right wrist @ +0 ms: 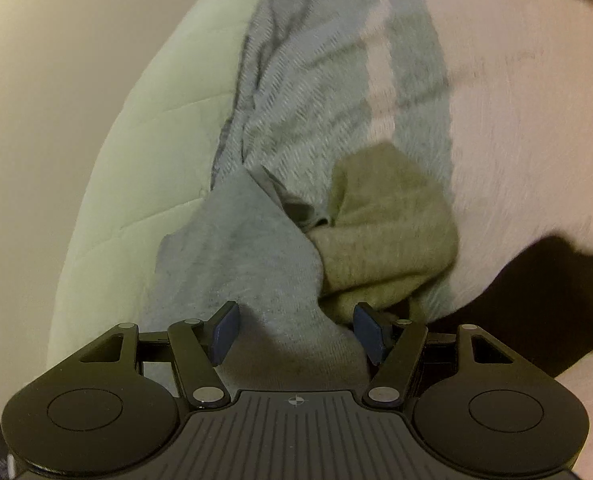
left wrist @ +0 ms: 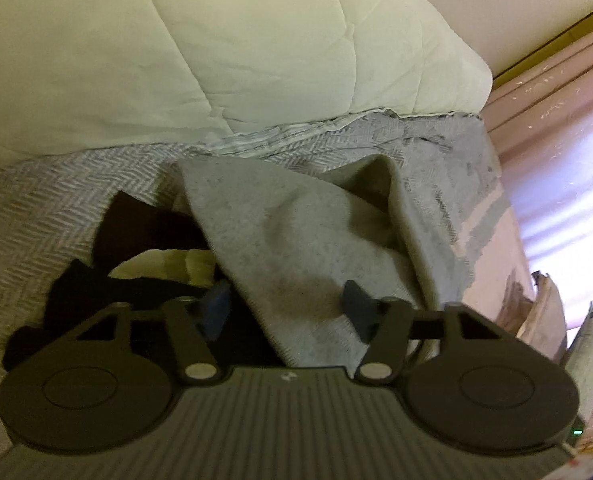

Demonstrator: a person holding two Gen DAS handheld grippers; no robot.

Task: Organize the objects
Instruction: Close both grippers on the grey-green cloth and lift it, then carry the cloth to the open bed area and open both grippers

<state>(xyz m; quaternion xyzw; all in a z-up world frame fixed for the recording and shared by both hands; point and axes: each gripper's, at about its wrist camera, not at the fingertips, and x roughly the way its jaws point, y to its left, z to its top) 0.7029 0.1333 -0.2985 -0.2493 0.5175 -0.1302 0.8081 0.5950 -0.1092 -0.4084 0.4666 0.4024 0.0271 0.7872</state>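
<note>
While the grey sock (left wrist: 296,248) lies on the herringbone blanket (left wrist: 48,208) below the quilt (left wrist: 176,48), both the left gripper (left wrist: 286,308) and right gripper (right wrist: 296,330) straddle it, jaws apart, seemingly not yet pinching

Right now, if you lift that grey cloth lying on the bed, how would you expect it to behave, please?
The grey cloth is creased and folded over itself, so it will probably hang limp and unfold. It looks like thin knit, so likely light. Its fuzzy surface should hold between the left claw pads rather than slip.
</note>
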